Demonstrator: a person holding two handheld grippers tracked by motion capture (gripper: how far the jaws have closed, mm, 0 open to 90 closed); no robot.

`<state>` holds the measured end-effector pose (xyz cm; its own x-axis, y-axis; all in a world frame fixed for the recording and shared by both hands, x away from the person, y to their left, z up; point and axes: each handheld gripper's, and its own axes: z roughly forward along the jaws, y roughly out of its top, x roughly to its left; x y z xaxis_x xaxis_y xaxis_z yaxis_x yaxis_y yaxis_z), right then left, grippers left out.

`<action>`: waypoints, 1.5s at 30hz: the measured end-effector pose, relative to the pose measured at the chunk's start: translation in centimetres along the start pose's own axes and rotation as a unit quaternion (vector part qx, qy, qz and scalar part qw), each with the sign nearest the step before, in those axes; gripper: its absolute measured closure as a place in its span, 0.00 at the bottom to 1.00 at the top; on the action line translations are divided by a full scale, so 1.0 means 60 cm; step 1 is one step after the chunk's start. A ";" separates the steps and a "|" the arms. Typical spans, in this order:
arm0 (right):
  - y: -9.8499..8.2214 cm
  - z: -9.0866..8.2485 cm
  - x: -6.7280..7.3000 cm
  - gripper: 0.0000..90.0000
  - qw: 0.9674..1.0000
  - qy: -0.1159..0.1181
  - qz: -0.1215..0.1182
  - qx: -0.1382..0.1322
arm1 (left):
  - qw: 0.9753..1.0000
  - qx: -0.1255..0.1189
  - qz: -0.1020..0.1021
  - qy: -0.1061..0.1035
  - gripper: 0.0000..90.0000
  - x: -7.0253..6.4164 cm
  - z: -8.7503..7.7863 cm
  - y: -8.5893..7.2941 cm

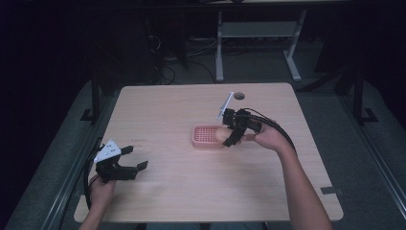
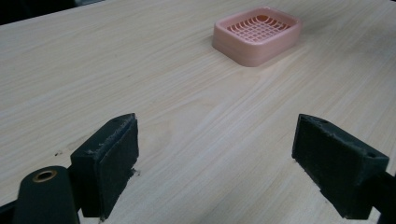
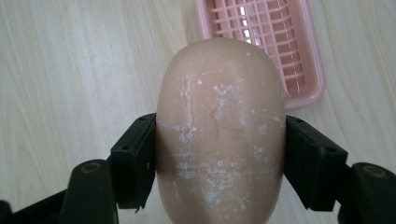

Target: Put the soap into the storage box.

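Your right tool (image 3: 219, 163) is gripping a peach-coloured bar of soap (image 3: 220, 140), its two black jaws pressing against the bar's opposite sides. The bar is carrying white scuffs and flecks across its upper face. Just beyond the tool's tips, a pink soap dish (image 3: 299, 56) with a grid insert is sitting on the table (image 3: 70, 70); in the right gripper view the far end of the bar is overlapping the dish's near rim. From above, your right tool (image 1: 233, 139) is angling down at the dish's (image 1: 203, 136) right end, with the soap (image 1: 221, 135) at that edge.

Your left tool (image 2: 215, 158) is holding nothing, its jaws spreading wide apart over bare wood. The dish (image 2: 257, 35) is lying well ahead of it and a little to its right. From above, that tool (image 1: 134, 160) is sitting near the table's (image 1: 191, 191) left edge, well apart from the dish.
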<state>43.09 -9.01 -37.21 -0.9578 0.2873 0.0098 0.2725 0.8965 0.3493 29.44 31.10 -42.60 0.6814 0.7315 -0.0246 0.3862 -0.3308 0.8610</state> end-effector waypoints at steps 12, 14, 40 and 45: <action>0.022 -0.004 -0.012 0.36 1.000 0.002 -0.004 -0.001 | 1.000 0.000 -0.003 -0.001 0.16 0.001 -0.001 0.000; 0.025 -0.003 -0.013 0.36 1.000 -0.001 -0.007 0.007 | 1.000 0.000 -0.003 0.000 0.16 0.001 -0.001 0.001; 0.088 0.001 -0.040 0.36 1.000 -0.006 -0.021 0.005 | 1.000 -0.005 -0.005 0.001 0.16 0.002 0.000 0.001; 0.093 0.019 -0.047 0.36 1.000 0.000 -0.019 0.010 | 1.000 -0.004 -0.005 0.000 0.16 0.002 -0.001 0.001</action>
<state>47.45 -4.42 -36.33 -0.9673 0.2537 -0.0029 0.2385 0.9132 0.3304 29.52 31.22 -42.53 0.6774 0.7349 -0.0323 0.3872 -0.3189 0.8651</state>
